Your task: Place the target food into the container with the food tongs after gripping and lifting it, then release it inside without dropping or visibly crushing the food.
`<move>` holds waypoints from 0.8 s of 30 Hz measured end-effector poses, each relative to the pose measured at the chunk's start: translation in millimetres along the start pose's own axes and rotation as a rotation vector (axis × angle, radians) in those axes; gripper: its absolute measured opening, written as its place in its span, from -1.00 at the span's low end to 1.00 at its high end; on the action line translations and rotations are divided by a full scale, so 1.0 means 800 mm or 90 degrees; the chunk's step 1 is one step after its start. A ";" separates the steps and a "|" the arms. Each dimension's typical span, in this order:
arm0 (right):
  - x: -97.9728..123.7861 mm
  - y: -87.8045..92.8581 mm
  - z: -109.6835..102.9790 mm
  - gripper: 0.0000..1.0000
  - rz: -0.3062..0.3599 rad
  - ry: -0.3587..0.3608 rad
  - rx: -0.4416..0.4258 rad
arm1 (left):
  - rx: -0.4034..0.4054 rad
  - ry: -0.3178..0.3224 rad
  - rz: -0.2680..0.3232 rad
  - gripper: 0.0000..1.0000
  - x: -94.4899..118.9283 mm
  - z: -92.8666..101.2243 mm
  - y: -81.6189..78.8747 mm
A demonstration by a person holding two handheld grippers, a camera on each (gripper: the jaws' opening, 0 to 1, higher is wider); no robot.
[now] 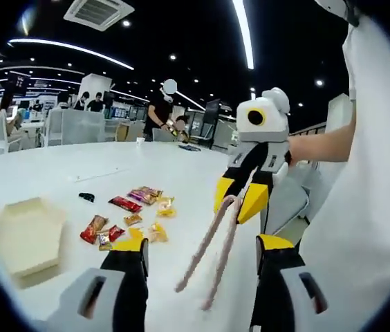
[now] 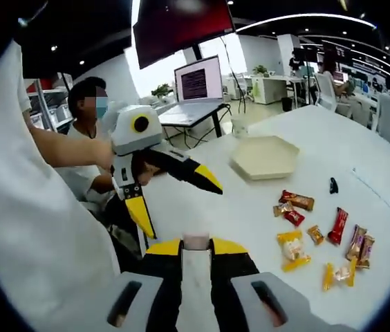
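Two grippers up, both off the table (image 1: 57,173). My right gripper (image 1: 240,196) comes into the left gripper view from the right, yellow-tipped jaws pinched on the top end of the pink food tongs (image 1: 212,252); the tongs hang down with their two arms slightly apart, tips free and holding nothing. In the right gripper view that same gripper (image 2: 196,243) has its jaws narrow, closed on the pale handle of the tongs (image 2: 196,277) between them.

My left gripper (image 1: 202,252) has its jaws set wide in its own view, nothing between them except the dangling tongs seen beyond. In the right gripper view the left gripper (image 2: 174,197) shows from the left, jaws spread wide, empty, held by a hand (image 2: 101,153).

Target food: a scatter of wrapped snacks (image 1: 127,216) lying on the white table, red, orange and yellow wrappers, loosely grouped; also seen in the right gripper view (image 2: 319,235). I can't tell which one is the target. The beige hexagonal container (image 1: 28,235) sits on the table just beside the snacks, apart from them, empty (image 2: 264,158). A small black object (image 1: 86,197) lies near the snacks.

A laptop (image 2: 198,81) stands on a desk behind.
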State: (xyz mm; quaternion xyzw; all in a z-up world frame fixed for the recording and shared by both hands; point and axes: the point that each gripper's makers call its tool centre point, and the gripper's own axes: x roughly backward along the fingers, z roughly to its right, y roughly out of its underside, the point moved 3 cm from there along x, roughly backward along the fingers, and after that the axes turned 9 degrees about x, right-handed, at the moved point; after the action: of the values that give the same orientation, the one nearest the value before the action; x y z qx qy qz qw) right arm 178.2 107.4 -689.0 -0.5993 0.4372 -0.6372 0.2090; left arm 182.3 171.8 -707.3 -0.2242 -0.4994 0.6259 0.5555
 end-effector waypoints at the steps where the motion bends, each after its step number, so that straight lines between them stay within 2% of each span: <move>1: -0.005 0.007 0.000 -0.75 -0.016 -0.003 0.002 | 0.000 0.007 -0.016 0.23 -0.005 0.001 0.007; 5: -0.009 0.012 -0.003 -0.75 -0.025 -0.005 0.015 | -0.004 0.030 -0.040 0.18 -0.017 0.006 0.022; 10: -0.006 -0.005 -0.008 -0.75 0.017 -0.030 0.004 | -0.001 0.061 -0.045 0.09 -0.029 0.016 0.020; 13: -0.003 -0.015 -0.010 -0.75 0.042 -0.048 -0.001 | 0.006 0.077 -0.042 -0.09 -0.030 0.017 0.019; 17: 0.001 -0.031 -0.013 -0.75 0.082 -0.071 -0.015 | 0.007 0.106 -0.042 -0.44 -0.029 0.023 0.019; 24: 0.003 -0.035 -0.010 -0.75 0.099 -0.080 -0.022 | 0.040 0.121 -0.031 -0.55 -0.032 0.031 0.013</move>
State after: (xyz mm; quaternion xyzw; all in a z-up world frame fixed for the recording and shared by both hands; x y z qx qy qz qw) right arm 177.0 122.7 -664.2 -0.6058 0.4794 -0.5727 0.2742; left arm 163.7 140.2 -713.2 -0.2526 -0.4300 0.6034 0.6222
